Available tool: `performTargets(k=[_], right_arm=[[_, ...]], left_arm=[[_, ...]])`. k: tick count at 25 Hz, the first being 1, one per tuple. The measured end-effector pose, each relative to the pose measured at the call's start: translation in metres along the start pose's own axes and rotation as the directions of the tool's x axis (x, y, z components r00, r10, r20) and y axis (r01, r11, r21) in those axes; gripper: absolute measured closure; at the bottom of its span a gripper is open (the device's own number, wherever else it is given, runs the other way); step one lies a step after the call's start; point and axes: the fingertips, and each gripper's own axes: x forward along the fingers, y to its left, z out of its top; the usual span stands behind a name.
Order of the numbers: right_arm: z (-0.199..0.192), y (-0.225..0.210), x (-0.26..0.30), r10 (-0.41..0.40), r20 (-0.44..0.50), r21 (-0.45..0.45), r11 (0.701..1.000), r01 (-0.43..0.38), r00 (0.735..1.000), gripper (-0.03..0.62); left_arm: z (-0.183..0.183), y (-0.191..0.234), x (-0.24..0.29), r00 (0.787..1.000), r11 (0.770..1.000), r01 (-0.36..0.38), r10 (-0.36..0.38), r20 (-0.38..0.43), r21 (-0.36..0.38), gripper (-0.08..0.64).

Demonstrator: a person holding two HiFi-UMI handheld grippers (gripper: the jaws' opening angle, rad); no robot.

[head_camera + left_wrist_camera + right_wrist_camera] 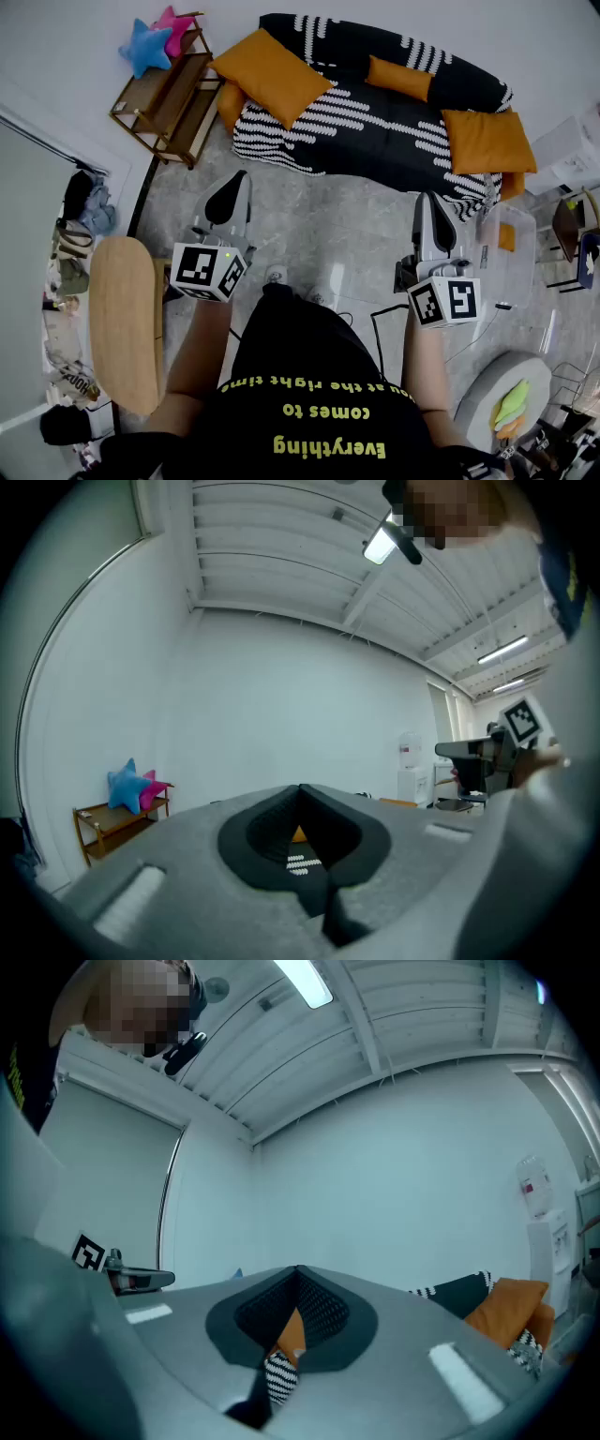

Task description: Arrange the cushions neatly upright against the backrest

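Note:
A black sofa (375, 122) with white dashes stands against the far wall. A big orange cushion (272, 75) lies tilted over its left armrest. A small one (398, 77) leans on the backrest, and a third (487, 141) rests at the right end. My left gripper (238, 178) and right gripper (427, 199) hover over the floor short of the sofa, both shut and empty. The left gripper view shows shut jaws (300, 791) with a scrap of orange behind them. The right gripper view shows shut jaws (298, 1273) and an orange cushion (511, 1307) at the right.
A wooden shelf (164, 94) with blue and pink star cushions (155, 39) stands left of the sofa. A wooden table (122, 323) is at my left. A clear bin (506, 244) and a grey pouf (502, 398) are at my right. More orange cushions (230, 103) sit by the sofa's ends.

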Motion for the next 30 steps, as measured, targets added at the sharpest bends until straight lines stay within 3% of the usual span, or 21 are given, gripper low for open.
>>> performTargets(k=[13, 22, 30], right_arm=[[0.004, 0.002, 0.017, 0.053, 0.009, 0.061, 0.997, -0.054, 0.999, 0.583], [-0.009, 0.011, 0.065, 0.095, -0.018, 0.063, 0.994, -0.094, 0.995, 0.583], [-0.015, 0.022, 0.157, 0.117, -0.041, 0.057, 0.992, -0.114, 0.992, 0.583]], left_arm=[[0.001, -0.006, 0.011, 1.0, 0.999, 0.001, 0.0, -0.019, 0.038, 0.558], [-0.007, 0.029, 0.04, 1.0, 0.999, -0.016, 0.016, -0.023, 0.029, 0.558], [-0.001, 0.093, 0.105, 1.0, 0.999, 0.0, 0.001, -0.021, 0.032, 0.56]])
